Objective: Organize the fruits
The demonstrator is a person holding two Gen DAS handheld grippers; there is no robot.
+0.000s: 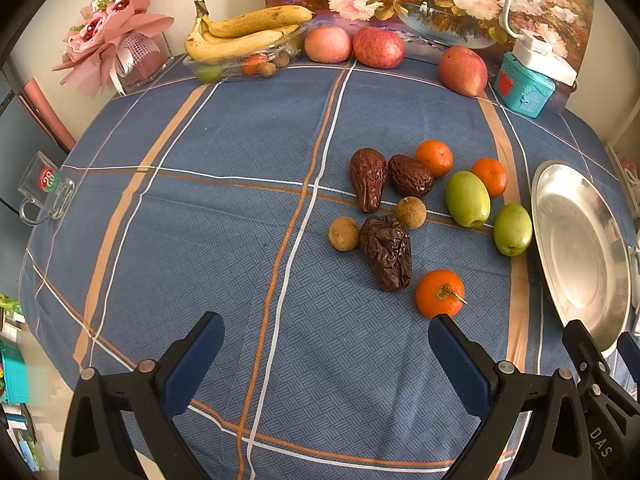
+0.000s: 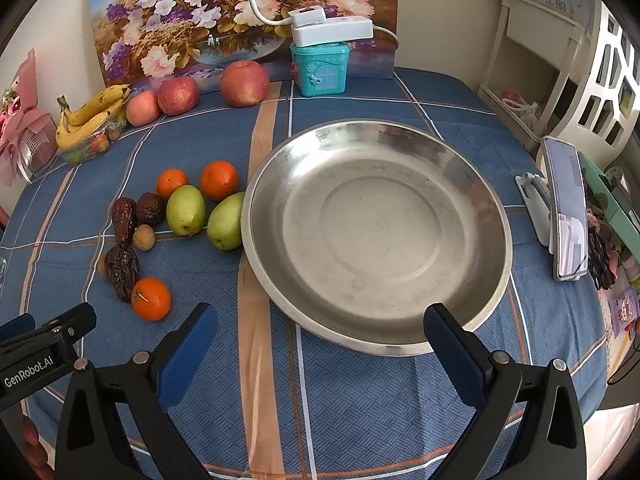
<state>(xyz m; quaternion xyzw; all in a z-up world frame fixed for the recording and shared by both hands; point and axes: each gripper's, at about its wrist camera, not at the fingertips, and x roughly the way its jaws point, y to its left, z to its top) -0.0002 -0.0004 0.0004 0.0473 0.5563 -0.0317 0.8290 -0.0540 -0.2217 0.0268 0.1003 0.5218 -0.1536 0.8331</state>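
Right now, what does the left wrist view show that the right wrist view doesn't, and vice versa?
Left wrist only: a clear glass mug at the table's left edge, and both small round brown fruits unobstructed.

Right wrist only: the whole empty round steel plate, a phone on a white stand and white shelving.

Both: three small oranges, two green oval fruits, three wrinkled dark dates, red apples, yellow bananas, a teal toy house, the blue checked tablecloth. Both tongs open, empty.

Bare table lies open ahead of my left fingers. The fruit cluster crowds the right, jammed against the steel plate; the plate's hollow is free under my right fingers.
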